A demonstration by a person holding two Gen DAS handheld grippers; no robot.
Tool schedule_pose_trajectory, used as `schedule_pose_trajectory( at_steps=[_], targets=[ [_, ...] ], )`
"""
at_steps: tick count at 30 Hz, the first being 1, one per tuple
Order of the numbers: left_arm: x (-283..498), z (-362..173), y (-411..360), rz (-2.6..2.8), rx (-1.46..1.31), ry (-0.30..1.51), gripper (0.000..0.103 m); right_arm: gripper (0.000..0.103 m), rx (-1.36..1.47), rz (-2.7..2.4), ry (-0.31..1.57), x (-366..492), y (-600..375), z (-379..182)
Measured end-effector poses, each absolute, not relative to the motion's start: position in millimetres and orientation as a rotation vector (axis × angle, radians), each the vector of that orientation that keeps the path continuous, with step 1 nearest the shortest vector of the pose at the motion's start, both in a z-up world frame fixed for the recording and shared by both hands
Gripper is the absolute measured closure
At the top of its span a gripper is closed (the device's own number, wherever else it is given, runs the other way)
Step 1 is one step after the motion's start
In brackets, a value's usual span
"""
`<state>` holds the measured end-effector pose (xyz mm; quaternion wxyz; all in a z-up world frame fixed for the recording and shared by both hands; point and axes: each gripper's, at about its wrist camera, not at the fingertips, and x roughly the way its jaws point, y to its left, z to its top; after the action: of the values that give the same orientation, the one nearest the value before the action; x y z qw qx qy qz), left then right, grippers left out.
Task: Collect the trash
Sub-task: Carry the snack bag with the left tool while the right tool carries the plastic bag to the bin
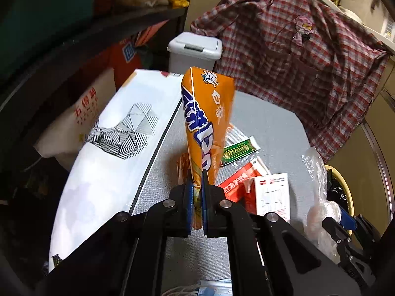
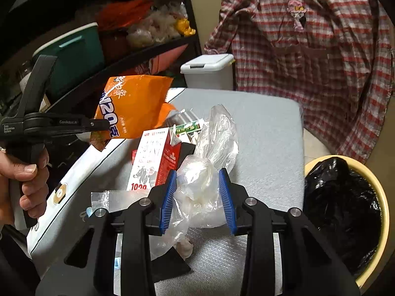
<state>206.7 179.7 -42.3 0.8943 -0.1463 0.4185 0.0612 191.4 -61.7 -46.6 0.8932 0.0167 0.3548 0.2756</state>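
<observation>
My left tool (image 1: 196, 192) pinches the orange snack bag (image 1: 207, 120), lifted upright above the grey surface (image 1: 269, 128). My right tool (image 2: 197, 197) sits open around a crumpled plastic bag (image 2: 205, 172) beside the lined bin (image 2: 345, 212).

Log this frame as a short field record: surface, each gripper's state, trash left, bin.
surface: grey table
left gripper: shut on orange snack bag, lifted off the table
right gripper: open, jaws either side of clear plastic bag
trash left: red and white carton, green wrapper
bin: yellow bin with black liner, right of the table
background: checked shirt, white lidded bin
</observation>
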Motion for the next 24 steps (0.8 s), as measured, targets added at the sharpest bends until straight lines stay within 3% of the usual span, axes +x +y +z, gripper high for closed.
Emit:
schedule_pose_trajectory(
  at_steps=[24],
  targets=[
    [163.7, 17.8, 109.1, 0.052, -0.205, 0.728, 0.098, 0.067, 0.077, 0.477, 0.621, 159.6, -134.4, -4.5]
  ],
)
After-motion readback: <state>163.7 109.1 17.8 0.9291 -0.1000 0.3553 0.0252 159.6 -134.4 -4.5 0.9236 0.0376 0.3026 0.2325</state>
